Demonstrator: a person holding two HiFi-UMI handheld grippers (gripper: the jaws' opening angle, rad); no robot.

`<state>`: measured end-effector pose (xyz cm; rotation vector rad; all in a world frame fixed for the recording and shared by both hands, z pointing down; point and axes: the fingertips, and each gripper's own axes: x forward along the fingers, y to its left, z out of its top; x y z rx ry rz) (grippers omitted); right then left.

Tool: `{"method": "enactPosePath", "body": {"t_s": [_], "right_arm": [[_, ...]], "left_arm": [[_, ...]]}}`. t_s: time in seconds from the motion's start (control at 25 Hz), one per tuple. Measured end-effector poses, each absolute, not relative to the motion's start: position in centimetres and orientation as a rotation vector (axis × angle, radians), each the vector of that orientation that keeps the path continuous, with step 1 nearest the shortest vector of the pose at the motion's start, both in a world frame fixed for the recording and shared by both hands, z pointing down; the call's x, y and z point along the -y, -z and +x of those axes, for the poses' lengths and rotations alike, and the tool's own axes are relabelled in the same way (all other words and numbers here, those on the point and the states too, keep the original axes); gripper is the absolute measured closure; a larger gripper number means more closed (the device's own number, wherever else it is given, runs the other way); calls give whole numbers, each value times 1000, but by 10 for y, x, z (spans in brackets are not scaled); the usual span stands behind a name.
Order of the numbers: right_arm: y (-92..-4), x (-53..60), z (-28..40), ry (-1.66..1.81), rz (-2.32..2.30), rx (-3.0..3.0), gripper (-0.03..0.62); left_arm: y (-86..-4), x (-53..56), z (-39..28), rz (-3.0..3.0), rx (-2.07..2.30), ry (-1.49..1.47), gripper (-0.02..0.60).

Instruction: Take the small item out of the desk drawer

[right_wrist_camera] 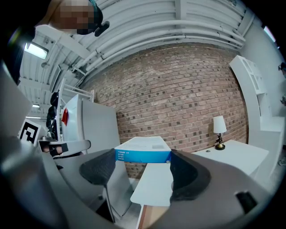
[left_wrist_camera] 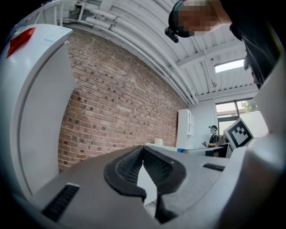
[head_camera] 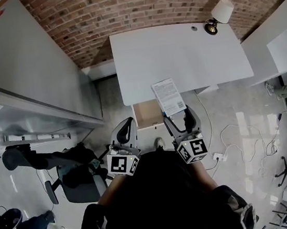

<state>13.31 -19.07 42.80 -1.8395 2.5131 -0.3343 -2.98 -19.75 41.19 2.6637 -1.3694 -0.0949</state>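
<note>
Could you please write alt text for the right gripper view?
The right gripper holds a small white and blue box between its jaws, in front of a white desk. Behind are a brick wall and a lamp.

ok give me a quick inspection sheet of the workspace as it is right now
surface: white desk, top bare except for a lamp at its far right corner
job's things: drawer pulled open, visible part bare; blue and white box out of it
clutter: nothing seen
grippers: right gripper shut on the box; left gripper shut, empty
cables: white cable loose on the floor right of the desk
surroundings: brick wall behind the desk, office chairs at the left
</note>
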Motion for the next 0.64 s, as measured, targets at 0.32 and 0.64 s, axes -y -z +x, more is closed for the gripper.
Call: {"method": "enactPosePath", "body": {"t_s": [0.32, 0.64], "right_arm": [[-432, 186, 133, 349, -1834, -2528, 200], [-432, 184, 134, 350, -1837, -2533, 200]], "left_arm": [[-414, 194, -25, 2666, 1356, 98, 572], [-414, 191, -23, 2671, 1341, 98, 572]]}}
